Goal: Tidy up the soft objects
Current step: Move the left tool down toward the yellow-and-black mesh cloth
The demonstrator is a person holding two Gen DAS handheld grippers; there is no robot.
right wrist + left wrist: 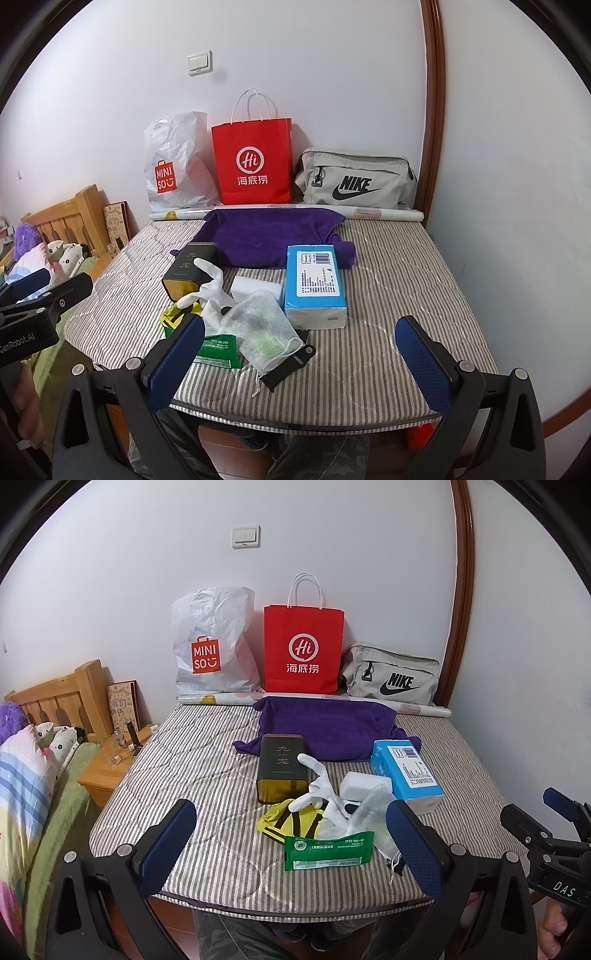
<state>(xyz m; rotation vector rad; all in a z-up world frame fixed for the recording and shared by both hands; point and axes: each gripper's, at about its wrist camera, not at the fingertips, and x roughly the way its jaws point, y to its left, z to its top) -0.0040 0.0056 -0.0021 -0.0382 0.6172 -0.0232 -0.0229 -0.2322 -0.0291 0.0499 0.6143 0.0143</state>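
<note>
A pile lies on the striped mattress: a white glove, a yellow-and-black cloth, a green wipes packet, a clear mesh pouch, a white sponge block, a dark tin and a blue tissue pack. A purple towel lies spread behind them. My left gripper is open and empty, at the near edge before the pile. My right gripper is open and empty, just right of the pile.
A white Miniso plastic bag, a red paper bag and a grey Nike bag stand against the wall, behind a paper roll. A wooden nightstand and bedding are at the left. A black strap lies under the pouch.
</note>
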